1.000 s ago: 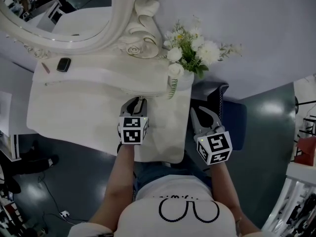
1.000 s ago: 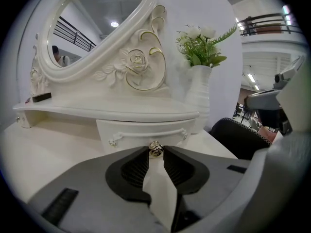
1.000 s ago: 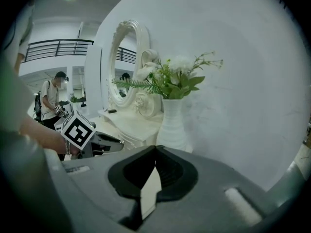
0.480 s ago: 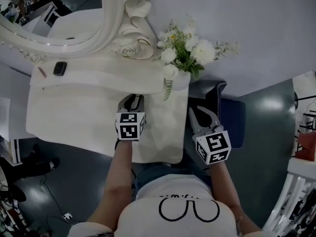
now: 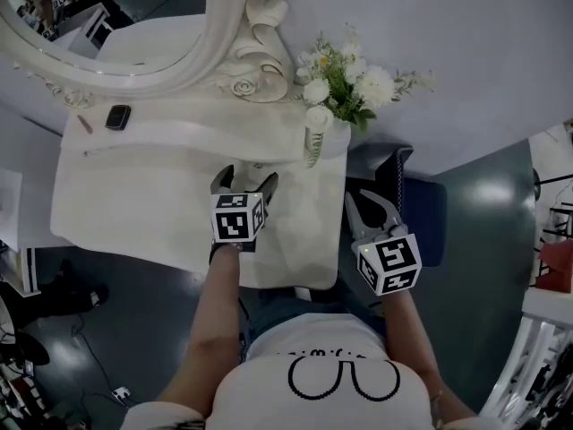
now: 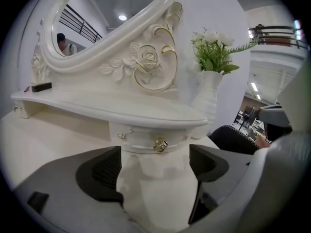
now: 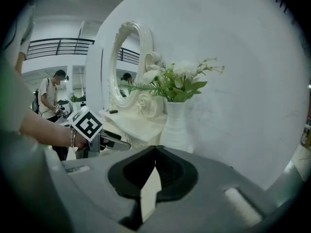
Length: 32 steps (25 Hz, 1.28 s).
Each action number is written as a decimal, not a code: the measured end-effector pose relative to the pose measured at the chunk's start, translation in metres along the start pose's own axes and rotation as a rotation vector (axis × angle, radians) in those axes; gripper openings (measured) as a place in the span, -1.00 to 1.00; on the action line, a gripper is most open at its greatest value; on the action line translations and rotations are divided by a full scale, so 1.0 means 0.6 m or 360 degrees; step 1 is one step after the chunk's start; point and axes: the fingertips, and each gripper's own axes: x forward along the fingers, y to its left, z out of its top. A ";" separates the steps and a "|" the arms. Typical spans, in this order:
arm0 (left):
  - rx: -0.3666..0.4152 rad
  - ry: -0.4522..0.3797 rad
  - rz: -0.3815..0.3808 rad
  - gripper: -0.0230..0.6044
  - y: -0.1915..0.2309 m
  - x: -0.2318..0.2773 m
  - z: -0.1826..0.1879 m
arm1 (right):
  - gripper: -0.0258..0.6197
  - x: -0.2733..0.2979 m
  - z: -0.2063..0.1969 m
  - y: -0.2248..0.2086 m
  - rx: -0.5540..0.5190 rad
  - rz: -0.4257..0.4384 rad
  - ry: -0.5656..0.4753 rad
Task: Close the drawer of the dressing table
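So the left claw (image 5: 248, 180) sits over the white worktop (image 5: 134, 204), down and to the left of the vase (image 5: 315, 141) of white flowers. Its jaws are wide apart and opening, with nothing pinched in them. In the left gripper view the little drawer (image 6: 141, 138) is dead ahead, lower left of the vase and tucked right under the curved shelf (image 6: 112, 108). Its gold knob (image 6: 159, 144) lines up with the gap between the two black pads but sits a bit beyond them, not touching either one. The drawer front looks pushed in close under the shelf lip, though I can't say for sure it's fully flush. The right claw (image 7: 155, 155) has its jaws together on nothing. It hangs off the worktop's edge, below and right of the vase, over a dark chair (image 5: 421, 218). The oval mirror (image 5: 134, 34) with its carved rose frame stands up and left of the vase, and a small dark thing (image 5: 116, 116) lies on the shelf further left. As for writing, the cubes on both claws only carry black-and-white square patterns. The print on the person's shirt (image 5: 340, 379) is a line doodle with lettering too small to read.
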 end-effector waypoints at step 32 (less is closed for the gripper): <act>0.0221 -0.0915 -0.0014 -0.93 0.030 -0.375 0.163 | -0.91 -0.172 0.156 0.146 -0.0155 -0.0332 -0.0490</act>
